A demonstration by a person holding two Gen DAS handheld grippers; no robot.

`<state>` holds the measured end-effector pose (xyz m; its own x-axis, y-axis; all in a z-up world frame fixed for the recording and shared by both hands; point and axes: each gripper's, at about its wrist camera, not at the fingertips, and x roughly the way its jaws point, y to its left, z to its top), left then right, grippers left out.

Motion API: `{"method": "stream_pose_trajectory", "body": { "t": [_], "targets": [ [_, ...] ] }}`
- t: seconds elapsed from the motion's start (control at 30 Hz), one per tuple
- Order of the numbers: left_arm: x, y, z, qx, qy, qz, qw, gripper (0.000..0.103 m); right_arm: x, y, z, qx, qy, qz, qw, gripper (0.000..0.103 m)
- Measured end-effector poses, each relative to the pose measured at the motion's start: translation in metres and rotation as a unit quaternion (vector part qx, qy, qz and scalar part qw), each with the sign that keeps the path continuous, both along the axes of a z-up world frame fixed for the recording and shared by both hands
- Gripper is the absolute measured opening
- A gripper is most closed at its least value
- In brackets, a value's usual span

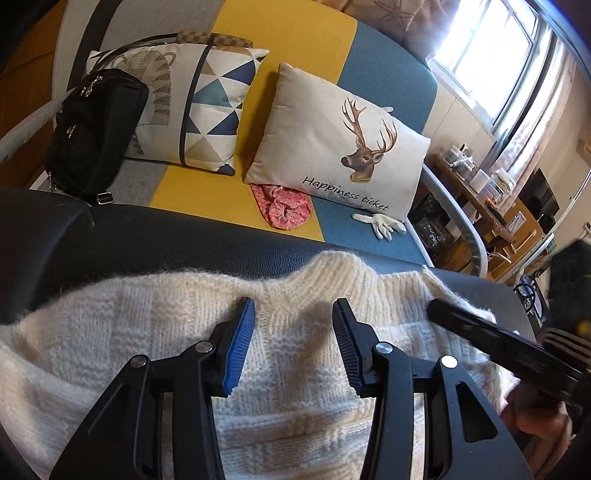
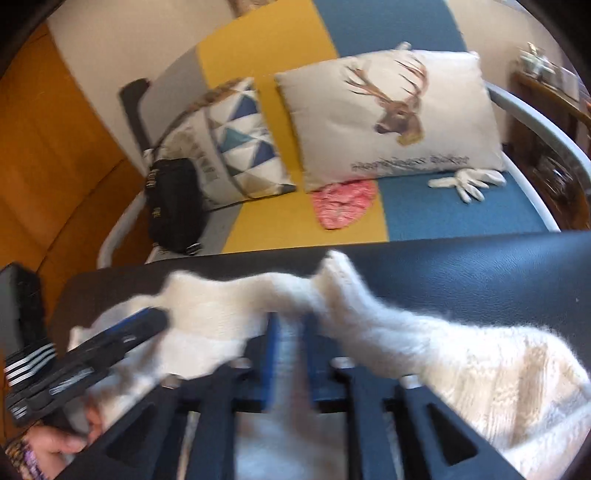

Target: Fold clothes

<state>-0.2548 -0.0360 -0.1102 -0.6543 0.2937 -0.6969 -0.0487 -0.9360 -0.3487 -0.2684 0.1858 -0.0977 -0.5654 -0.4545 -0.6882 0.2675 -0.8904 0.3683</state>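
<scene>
Bare tabletop (image 2: 480, 266) beyond sweater (image 1: 295, 369)

The sweater (image 1: 295, 369) is showing a cream-white knit with ribbed and textured bands. The surface (image 1: 147, 229) beneath it is appearing black with a leather grain. The left gripper (image 1: 293, 347) is displaying black arms, with one blue pad. The sofa (image 1: 288, 33) is presenting grey, yellow and blue panels. One cushion (image 1: 332, 140) is showing a brown deer print with black script on off-white; the other cushion (image 1: 210, 107) is showing blue, teal and tan triangles. The bag (image 1: 96, 129) is appearing black. The crumpled cloth (image 1: 284, 206) is showing a pink-red pattern. The glove (image 1: 380, 221) is appearing white.
</scene>
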Motion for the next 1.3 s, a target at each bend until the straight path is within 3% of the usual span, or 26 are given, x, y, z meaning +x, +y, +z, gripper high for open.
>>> {"method": "stream_pose_trajectory", "body": {
  "t": [0.07, 0.13, 0.27, 0.33, 0.53, 0.73, 0.87, 1.1, 1.3],
  "targets": [
    [-0.001, 0.000, 0.001, 0.001, -0.003, 0.000, 1.0000, 0.047, 0.005, -0.007, 0.005, 0.015, 0.010, 0.007, 1.000, 0.028],
    [0.001, -0.003, 0.010, -0.003, -0.012, 0.001, 0.9999, 0.048, 0.005, -0.013, 0.003, 0.038, -0.011, 0.018, 0.999, 0.028],
    [0.029, -0.015, 0.036, 0.002, 0.018, 0.017, 0.9997, 0.048, 0.048, -0.009, 0.032, 0.044, 0.053, 0.050, 0.996, 0.028],
    [0.051, -0.023, 0.046, 0.012, 0.029, 0.020, 0.9993, 0.048, 0.078, -0.002, 0.040, 0.043, 0.061, 0.058, 0.996, 0.028],
    [0.127, -0.013, 0.037, 0.036, 0.016, -0.007, 0.9992, 0.048, 0.143, 0.013, 0.020, 0.006, 0.018, 0.049, 0.999, 0.028],
    [0.147, 0.003, 0.015, -0.007, 0.017, -0.014, 0.9997, 0.048, 0.148, -0.006, -0.005, 0.044, 0.004, 0.033, 0.998, 0.027],
    [0.145, 0.004, 0.018, -0.021, 0.011, -0.023, 0.9995, 0.048, 0.147, -0.009, -0.001, 0.056, -0.019, 0.024, 0.998, 0.027],
    [0.204, -0.009, 0.020, -0.051, -0.002, -0.025, 0.9984, 0.048, 0.197, -0.006, 0.005, 0.074, -0.025, 0.040, 0.996, 0.029],
    [0.232, 0.000, 0.004, -0.142, -0.021, 0.010, 0.9896, 0.049, 0.227, -0.008, -0.005, 0.112, -0.036, 0.028, 0.993, 0.030]
  ]
}}
